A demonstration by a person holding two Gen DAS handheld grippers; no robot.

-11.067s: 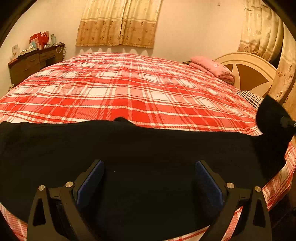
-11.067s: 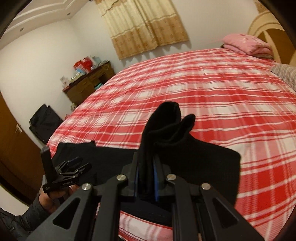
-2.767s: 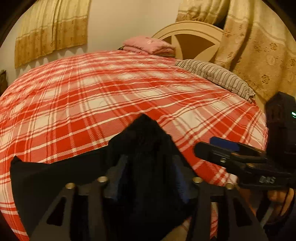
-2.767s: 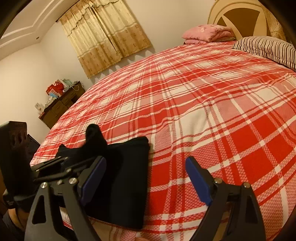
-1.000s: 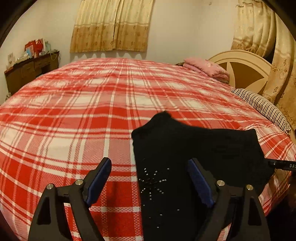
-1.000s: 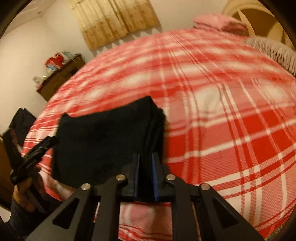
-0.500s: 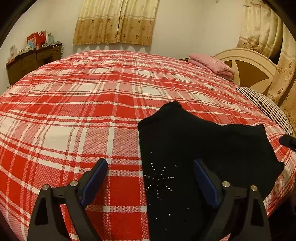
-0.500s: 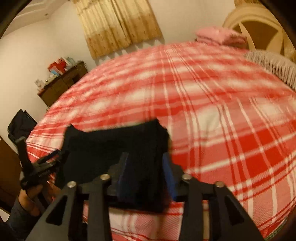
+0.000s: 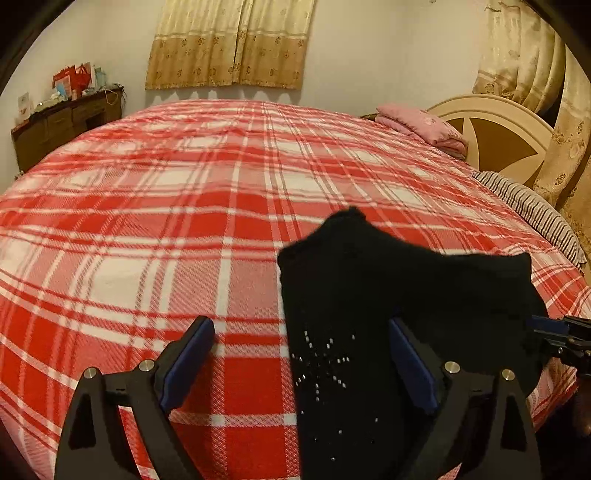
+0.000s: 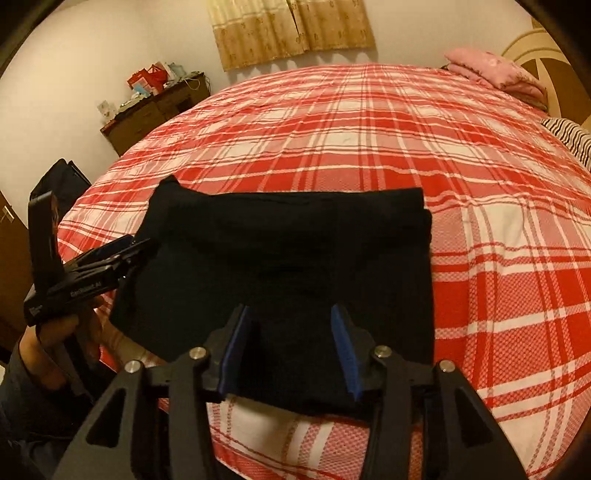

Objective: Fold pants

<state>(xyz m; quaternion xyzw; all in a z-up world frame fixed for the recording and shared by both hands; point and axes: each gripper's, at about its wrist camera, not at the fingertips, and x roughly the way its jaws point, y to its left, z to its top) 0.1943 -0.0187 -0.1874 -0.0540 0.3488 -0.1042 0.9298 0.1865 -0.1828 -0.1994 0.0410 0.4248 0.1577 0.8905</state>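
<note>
Pants lie folded into a compact black block on the plaid bed, at the near edge, w/ the near side hanging a bit over it. Studs show on the cloth in the left wrist view.

Handling, as a guess: soft, light knit, floppy, no stiffness, layers will slide apart if lifted by one ply. Not fragile. Best hold is at the thick folded edge or a corner, pinching thru all layers; for another fold, take both near corners at once.

Orientation: from the right wrist view the block's long axis runs left-right across the bed edge, short axis pointing toward the curtain. One pointed corner sticks up at far left; right side is a clean stacked edge. Which end is the waist, can't tell.

Left gripper: jaws spread wide, straddling the pants' left edge, nothing pinched. Right gripper: jaws apart w/ cloth lying between the pads, not squeezing it.

Looks near done.
</note>
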